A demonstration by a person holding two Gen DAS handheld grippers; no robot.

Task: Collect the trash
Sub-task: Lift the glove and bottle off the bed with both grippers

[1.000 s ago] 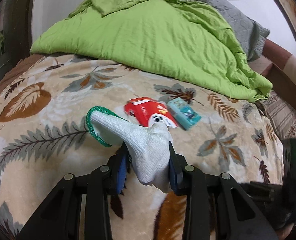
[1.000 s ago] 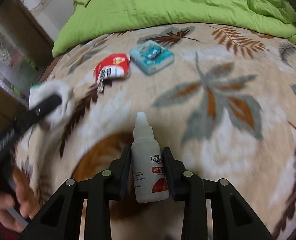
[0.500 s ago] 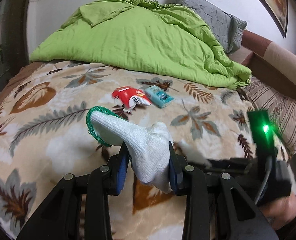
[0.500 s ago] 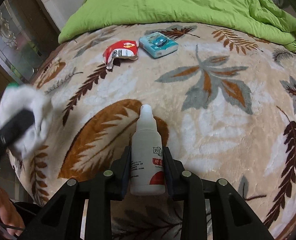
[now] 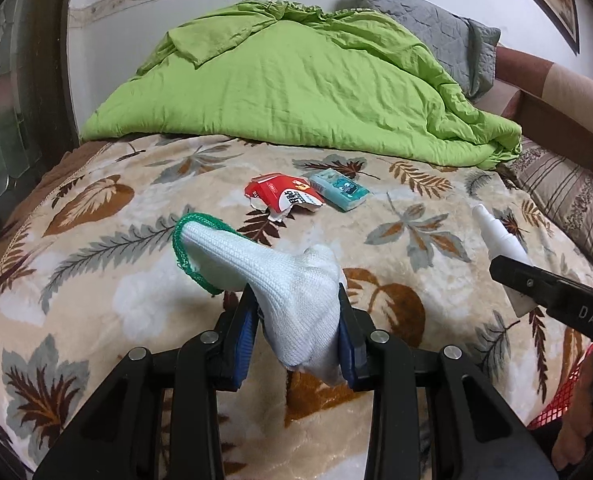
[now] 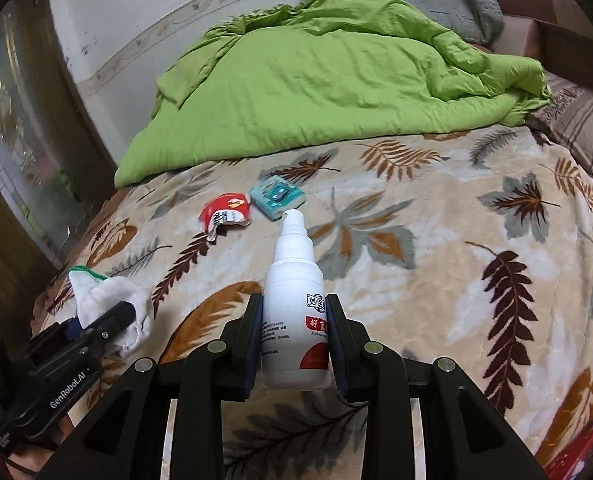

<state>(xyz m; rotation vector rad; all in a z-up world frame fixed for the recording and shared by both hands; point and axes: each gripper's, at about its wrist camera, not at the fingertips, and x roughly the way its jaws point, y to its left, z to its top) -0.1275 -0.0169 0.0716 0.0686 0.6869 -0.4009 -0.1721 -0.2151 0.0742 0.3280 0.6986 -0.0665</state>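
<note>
Right wrist view: right gripper (image 6: pixel 294 340) clamps a light, stiff, slippery bottle (image 6: pixel 295 312) mid-body; beside it, left gripper (image 5: pixel 298 330) pinches a soft glove (image 5: pixel 280 280).

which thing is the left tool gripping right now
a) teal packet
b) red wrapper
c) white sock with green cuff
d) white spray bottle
c: the left tool is clamped on the white sock with green cuff, while the spray bottle sits in the right tool.

A white knitted sock with green cuff (image 5: pixel 272 276) and a white plastic spray bottle with red label (image 6: pixel 294 312) are held above the leaf-patterned blanket (image 5: pixel 436 216); on it lie a crumpled red packet (image 5: pixel 284 196) just beside a flat teal pack (image 5: pixel 338 190).
</note>
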